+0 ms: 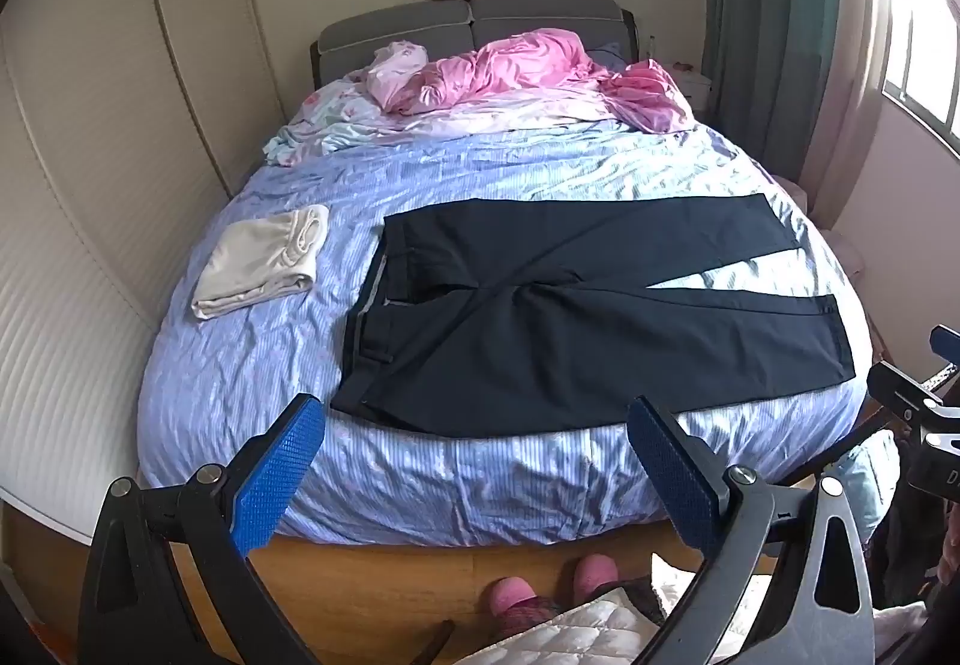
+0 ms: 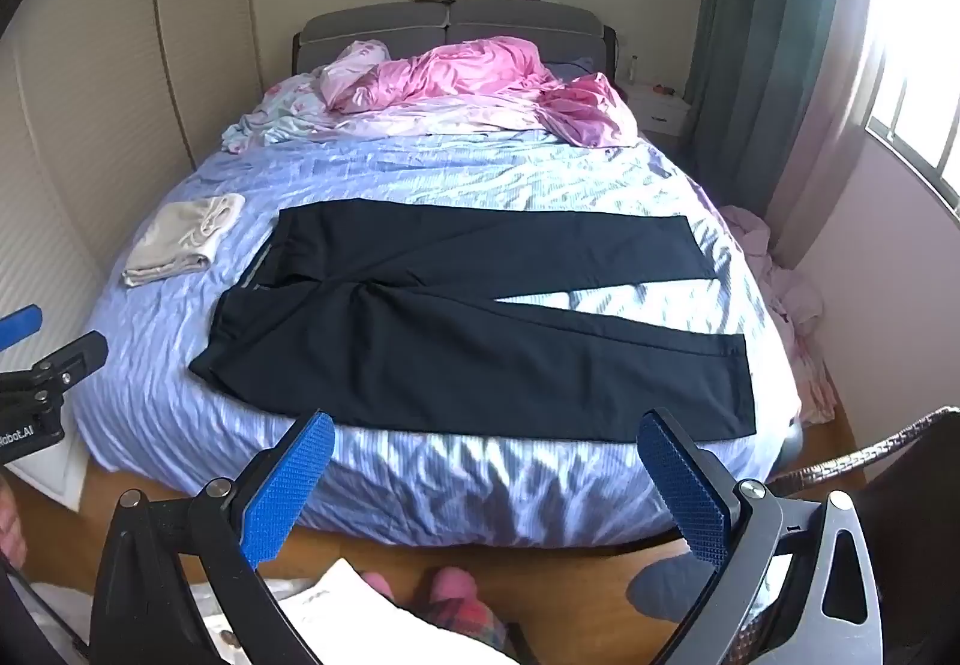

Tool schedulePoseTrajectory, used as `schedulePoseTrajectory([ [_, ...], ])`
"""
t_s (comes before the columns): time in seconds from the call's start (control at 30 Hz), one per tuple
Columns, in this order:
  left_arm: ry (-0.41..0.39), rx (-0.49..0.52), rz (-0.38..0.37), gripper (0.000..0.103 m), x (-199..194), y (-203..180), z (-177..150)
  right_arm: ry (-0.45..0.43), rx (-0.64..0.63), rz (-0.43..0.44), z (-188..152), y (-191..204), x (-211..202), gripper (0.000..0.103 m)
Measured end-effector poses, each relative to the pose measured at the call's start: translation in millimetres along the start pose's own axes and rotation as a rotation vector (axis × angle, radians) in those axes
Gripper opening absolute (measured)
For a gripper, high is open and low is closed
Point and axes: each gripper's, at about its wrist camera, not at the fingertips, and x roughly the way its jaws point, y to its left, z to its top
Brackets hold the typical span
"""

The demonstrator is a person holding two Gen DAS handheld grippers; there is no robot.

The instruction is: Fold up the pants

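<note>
Dark navy pants (image 1: 576, 317) lie flat across the blue striped bed cover (image 1: 252, 359), waistband to the left, both legs spread toward the right; they also show in the right wrist view (image 2: 480, 323). My left gripper (image 1: 477, 419) is open and empty, held above the bed's near edge, short of the pants. My right gripper (image 2: 486, 437) is open and empty, also at the near edge in front of the pants. Each gripper's body shows at the edge of the other's view.
A folded cream garment (image 1: 264, 260) lies on the bed left of the pants. Crumpled pink bedding (image 1: 528, 71) lies by the grey headboard (image 1: 474, 20). A wardrobe stands left, a curtain and window right. Pink slippers (image 1: 552, 584) are on the wooden floor below.
</note>
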Motion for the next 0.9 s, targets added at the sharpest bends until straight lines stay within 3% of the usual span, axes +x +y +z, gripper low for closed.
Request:
schedulePoseTrajectory([
  [0.9,-0.004,-0.03,-0.006,0.103,-1,13,3,-0.018,-0.049,0.012,11,11,4,0.102],
])
